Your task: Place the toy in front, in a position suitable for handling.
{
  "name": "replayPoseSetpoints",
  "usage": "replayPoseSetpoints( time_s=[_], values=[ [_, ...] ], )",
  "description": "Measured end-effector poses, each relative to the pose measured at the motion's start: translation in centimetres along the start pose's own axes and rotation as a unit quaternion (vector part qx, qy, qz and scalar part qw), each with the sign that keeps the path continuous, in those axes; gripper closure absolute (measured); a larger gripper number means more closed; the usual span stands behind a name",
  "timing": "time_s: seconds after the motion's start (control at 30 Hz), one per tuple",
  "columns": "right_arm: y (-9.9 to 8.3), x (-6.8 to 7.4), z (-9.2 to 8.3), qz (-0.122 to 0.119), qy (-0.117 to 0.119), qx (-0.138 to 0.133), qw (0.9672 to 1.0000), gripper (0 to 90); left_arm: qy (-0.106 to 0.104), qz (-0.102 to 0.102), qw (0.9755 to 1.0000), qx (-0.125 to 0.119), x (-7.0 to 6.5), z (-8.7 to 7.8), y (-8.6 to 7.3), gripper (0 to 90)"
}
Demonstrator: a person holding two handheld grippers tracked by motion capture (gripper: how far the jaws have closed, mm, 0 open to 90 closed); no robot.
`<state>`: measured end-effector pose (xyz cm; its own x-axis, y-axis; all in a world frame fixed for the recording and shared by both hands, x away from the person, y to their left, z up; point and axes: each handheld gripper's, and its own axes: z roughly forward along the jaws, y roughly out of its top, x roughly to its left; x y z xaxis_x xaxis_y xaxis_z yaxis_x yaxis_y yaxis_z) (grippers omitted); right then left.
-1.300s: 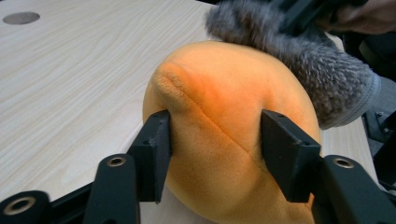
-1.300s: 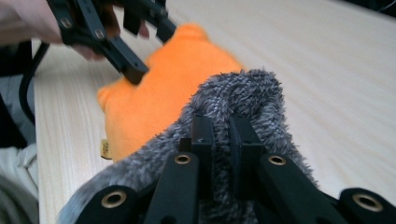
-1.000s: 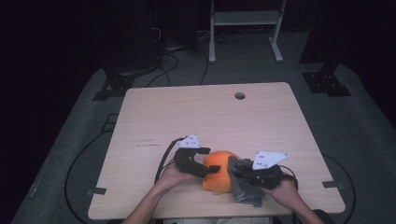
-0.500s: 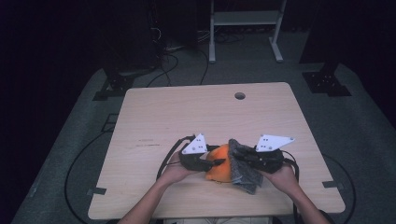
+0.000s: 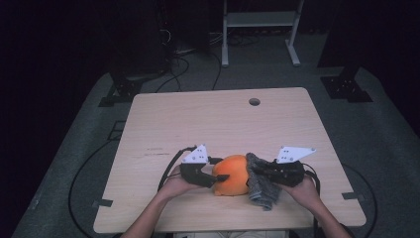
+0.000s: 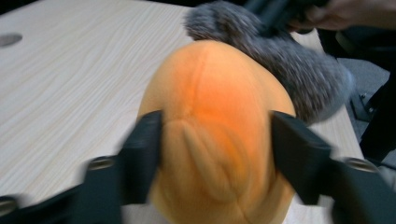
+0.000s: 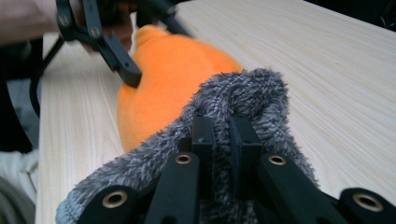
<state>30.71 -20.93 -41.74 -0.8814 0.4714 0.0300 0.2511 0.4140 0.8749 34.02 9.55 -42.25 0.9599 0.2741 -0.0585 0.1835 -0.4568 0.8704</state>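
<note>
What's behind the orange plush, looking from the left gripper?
A grey fuzzy cloth lies against the orange plush at its far side, clamped in the right gripper. Where the two meet lower down is hidden by the plush.

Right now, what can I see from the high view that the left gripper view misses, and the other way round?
The high view alone takes in the whole table with its round hole, both forearms, and the dark floor with cables. The left gripper view alone shows, close up, the left gripper with its black jaws either side of the orange plush, and the seam down it. Both show the plush, the grey fuzzy cloth against it, and the light wood.
</note>
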Motion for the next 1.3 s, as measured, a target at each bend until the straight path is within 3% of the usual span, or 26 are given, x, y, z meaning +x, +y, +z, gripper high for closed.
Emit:
replayPoseSetpoints(
  time_s=[0.07,0.1,0.13,0.2,0.27,0.4,0.53,0.63,0.83,1.0,1.07,1.13,1.23,1.3],
  values=[
    [0.2,0.6,0.1,-0.02,-0.008,0.009,0.9997,82.0,0.005,-0.014,0.9999,0.007,0.0,0.4,0.6,17.5],
    [0.2,0.8,0.1,-0.024,-0.008,0.01,0.9996,82.0,0.004,-0.015,0.9998,0.013,0.0,0.7,0.8,17.6],
    [0.2,1.0,0.0,-0.025,-0.008,0.012,0.9996,81.9,0.005,-0.009,0.9998,0.018,-0.2,0.9,1.0,24.2],
    [0.2,0.9,-0.2,-0.025,-0.013,0.015,0.9995,81.9,0.019,0.021,0.9995,0.01,-0.5,1.1,1.3,41.3],
    [0.5,0.5,-0.7,-0.015,-0.011,0.002,0.9998,82.0,0.031,0.041,0.9986,-0.009,-0.7,1.1,1.6,48.7],
    [1.9,0.3,-1.1,-0.014,-0.009,-0.036,0.9992,81.9,0.051,0.099,0.9937,-0.019,-1.0,1.5,2.4,51.8],
    [2.4,0.0,0.2,-0.015,-0.009,-0.029,0.9994,81.9,0.038,0.11,0.9932,0.004,-0.1,1.4,2.6,51.7],
    [1.2,-0.5,0.7,-0.002,-0.005,-0.017,0.9998,82.0,0.02,0.082,0.9964,-0.002,0.6,0.7,1.4,51.2],
    [-0.8,-0.5,0.1,0.008,-0.001,0.024,0.9997,81.9,0.02,0.059,0.9976,-0.028,0.6,-0.5,-0.9,50.5],
    [0.7,-0.6,-0.5,0.01,0.013,-0.024,0.9996,81.8,0.012,0.071,0.997,-0.03,0.2,-0.8,-1.3,51.2],
    [1.6,-0.9,0.0,0.008,0.014,-0.032,0.9994,81.7,0.007,0.079,0.9964,-0.029,0.0,-0.8,-1.2,51.3],
    [2.0,-1.3,0.9,0.01,0.024,-0.016,0.9995,81.6,0.007,0.075,0.9968,-0.026,0.2,-0.8,-1.3,51.0],
    [1.6,-1.3,1.7,0.022,0.036,-0.002,0.9991,81.7,0.0,0.038,0.999,-0.024,0.6,-0.9,-1.2,41.7],
    [1.4,-0.6,1.8,0.011,0.029,-0.002,0.9995,81.8,-0.021,-0.017,0.9987,-0.043,0.6,-1.0,-0.7,30.4]
  ],
)
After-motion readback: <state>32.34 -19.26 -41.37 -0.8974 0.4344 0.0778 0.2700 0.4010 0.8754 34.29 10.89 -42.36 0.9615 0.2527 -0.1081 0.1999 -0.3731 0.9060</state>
